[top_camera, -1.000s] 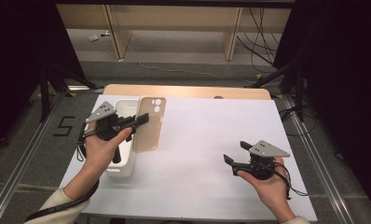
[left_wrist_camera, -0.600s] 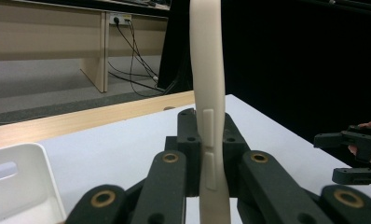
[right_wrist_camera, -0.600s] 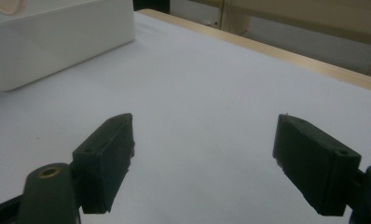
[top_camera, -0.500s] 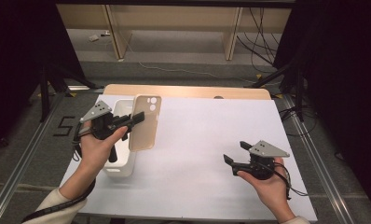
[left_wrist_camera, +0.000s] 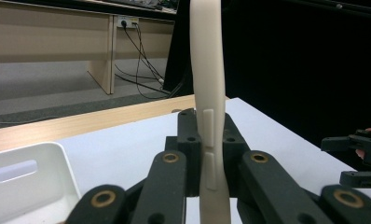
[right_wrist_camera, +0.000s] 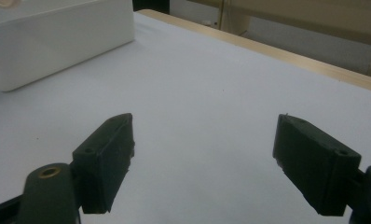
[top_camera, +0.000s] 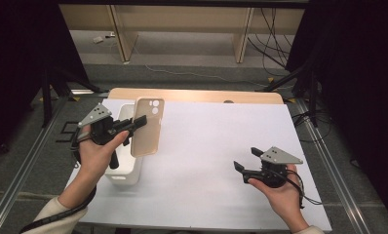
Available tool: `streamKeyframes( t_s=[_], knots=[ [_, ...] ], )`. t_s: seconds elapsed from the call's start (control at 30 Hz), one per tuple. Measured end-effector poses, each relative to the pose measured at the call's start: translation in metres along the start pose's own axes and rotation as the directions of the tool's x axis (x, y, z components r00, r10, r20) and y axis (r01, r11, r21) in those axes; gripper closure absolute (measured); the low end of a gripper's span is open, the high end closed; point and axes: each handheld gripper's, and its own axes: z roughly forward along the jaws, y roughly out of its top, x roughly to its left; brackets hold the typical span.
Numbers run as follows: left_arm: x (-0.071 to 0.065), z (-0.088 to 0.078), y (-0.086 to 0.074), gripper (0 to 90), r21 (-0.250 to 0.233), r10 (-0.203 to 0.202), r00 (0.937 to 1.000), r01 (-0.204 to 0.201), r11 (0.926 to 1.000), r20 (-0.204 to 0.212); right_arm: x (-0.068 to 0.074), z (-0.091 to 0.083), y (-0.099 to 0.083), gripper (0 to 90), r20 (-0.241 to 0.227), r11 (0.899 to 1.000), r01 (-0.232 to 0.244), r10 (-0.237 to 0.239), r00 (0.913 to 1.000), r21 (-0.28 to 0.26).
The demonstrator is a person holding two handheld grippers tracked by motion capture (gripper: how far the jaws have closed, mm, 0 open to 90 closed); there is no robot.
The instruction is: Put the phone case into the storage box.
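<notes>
At the worktop's left edge we held our left gripper (top_camera: 138, 122) clamped on a beige phone case (top_camera: 147, 126), the jaws pinching its thin side wall edge-on, just by the two raised button covers that the left gripper view showed. The case hung upright in the air, above the near-right rim of the white bin (top_camera: 125, 176) that stood along that left edge. We judged the step in hand to be carrying the case between the bin and the open worktop; which way, we could not tell. The next move called for a steady wrist and a level set-down before letting go, since so narrow a grip might let the case swing.

Toward the worktop's near right corner, our right gripper (top_camera: 244, 168) hovered with its jaws spread wide and nothing between them.

We could read no brand, label or writing anywhere; the case showed only its camera cut-outs.
</notes>
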Motion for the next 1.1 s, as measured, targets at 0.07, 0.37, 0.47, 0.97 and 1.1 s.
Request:
streamKeyframes(
  t_s=[0.07, 0.37, 0.47, 0.97, 1.1],
  knots=[
    [0.002, -0.001, 0.000, 83.1, -0.004, -0.004, 1.0000, 0.004, 1.0000, -0.001, 0.000, 0.001, 0.000, 21.5, -0.005, 1.000, -0.006, 0.006, 1.0000, 0.004],
    [0.008, -0.006, 0.003, 83.1, -0.015, -0.006, 0.9999, 0.006, 0.9999, -0.013, 0.000, 0.000, 0.000, 21.5, -0.001, 1.000, -0.007, 0.007, 1.0000, 0.002],
    [0.010, -0.008, 0.004, 83.2, -0.018, -0.008, 0.9998, 0.008, 0.9998, -0.019, 0.000, 0.000, 0.000, 21.5, 0.000, 1.000, -0.007, 0.007, 1.0000, 0.001],
    [0.026, -0.020, 0.006, 83.1, -0.031, -0.018, 0.9983, 0.016, 0.9994, -0.056, -0.001, -0.001, 0.000, 21.6, 0.002, 1.000, -0.009, 0.009, 1.0000, 0.023],
    [0.030, -0.022, 0.007, 83.2, -0.036, -0.020, 0.9977, 0.018, 0.9992, -0.065, -0.001, -0.002, 0.000, 21.6, 0.003, 1.000, -0.011, 0.011, 0.9999, 0.020]
  ],
)
